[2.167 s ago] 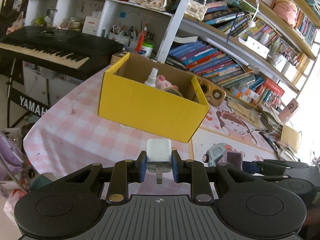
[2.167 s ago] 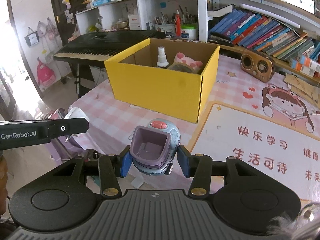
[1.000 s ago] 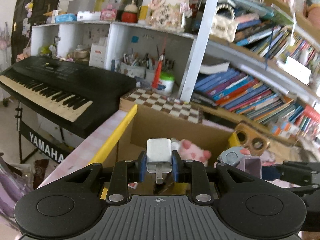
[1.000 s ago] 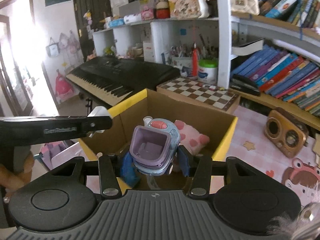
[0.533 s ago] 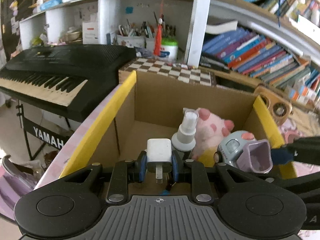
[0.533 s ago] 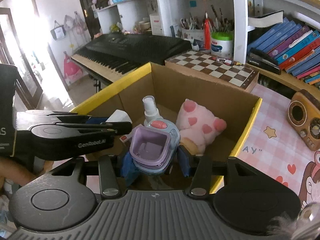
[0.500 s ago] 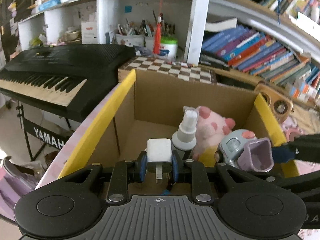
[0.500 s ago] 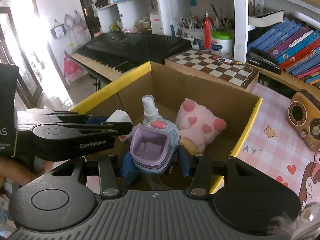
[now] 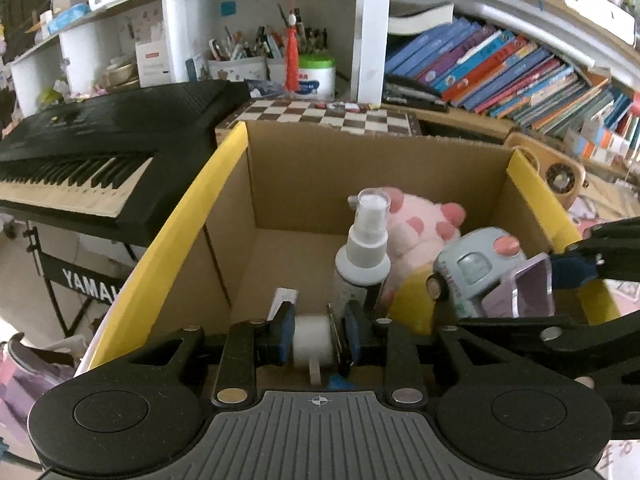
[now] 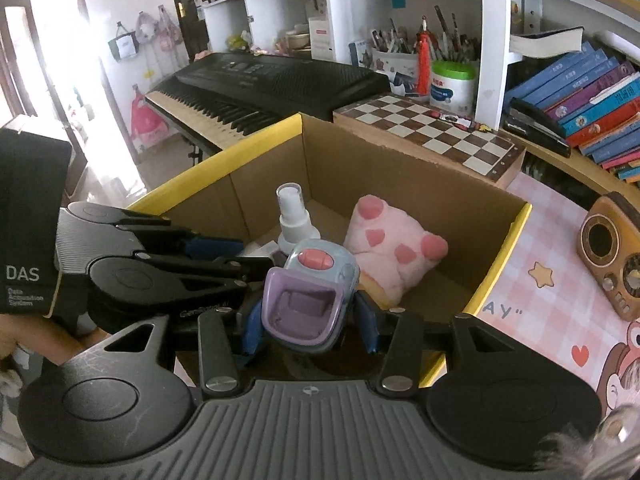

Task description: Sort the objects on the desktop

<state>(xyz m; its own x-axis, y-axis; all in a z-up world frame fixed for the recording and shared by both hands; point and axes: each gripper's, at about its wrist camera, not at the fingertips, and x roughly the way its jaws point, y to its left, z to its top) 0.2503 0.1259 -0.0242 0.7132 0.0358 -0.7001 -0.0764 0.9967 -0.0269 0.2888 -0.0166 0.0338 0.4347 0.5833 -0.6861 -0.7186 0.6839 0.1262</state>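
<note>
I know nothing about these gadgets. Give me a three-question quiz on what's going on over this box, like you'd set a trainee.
1. True or false: the right gripper holds the toy truck over the open yellow box.
2. Which thing stands upright inside the box?
A. the pink plush
B. the spray bottle
C. a chessboard
3. Fill in: the left gripper has a white ______ between its pads, and its jaws are opening.

Key: 1 true; 2 B; 3 charger plug, seemingly being let go into the box.
</note>
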